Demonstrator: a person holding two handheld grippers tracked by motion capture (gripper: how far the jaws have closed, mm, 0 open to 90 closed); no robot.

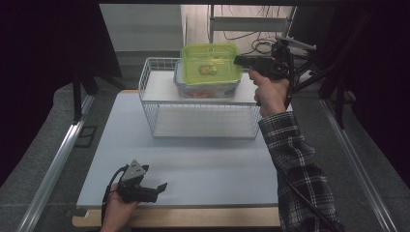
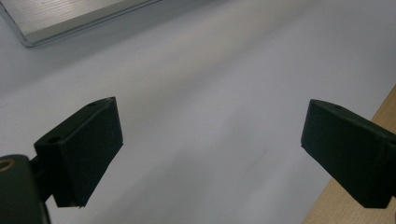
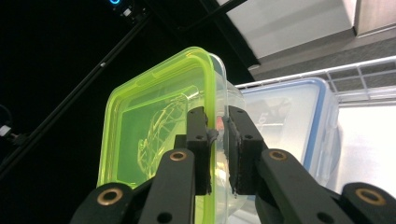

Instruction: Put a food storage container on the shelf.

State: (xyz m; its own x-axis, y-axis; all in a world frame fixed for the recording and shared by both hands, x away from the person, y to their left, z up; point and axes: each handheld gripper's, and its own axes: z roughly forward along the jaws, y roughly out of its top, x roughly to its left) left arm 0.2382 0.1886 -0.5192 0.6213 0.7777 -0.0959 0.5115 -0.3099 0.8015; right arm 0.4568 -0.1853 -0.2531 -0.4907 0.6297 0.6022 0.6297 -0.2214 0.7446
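In the high view, a clear plastic box with a lime-green lid [image 1: 211, 65] is being held above a blue-lidded clear plastic box [image 1: 205, 89], which is being carried on the top shelf of a white wire rack [image 1: 159, 104]. The green lid's edge at 3 o'clock is being gripped by the right gripper [image 1: 240, 60], itself being held by a hand in a plaid sleeve. At 7 o'clock of the pale grey table top [image 1: 193, 166], the left gripper [image 1: 162, 186] is being rested near the front edge, well apart from the rack.

In the left gripper view, the two black jaws are being kept wide apart, with nothing between them; bare grey table [image 2: 210, 93] is being looked at.

In the right gripper view, the jaws are being pressed nearly together on the rim of the green-lidded box [image 3: 154, 135], which is being shown on edge, lid facing 9 o'clock. The blue-lidded box [image 3: 289, 116] is being seen behind at 3 o'clock.
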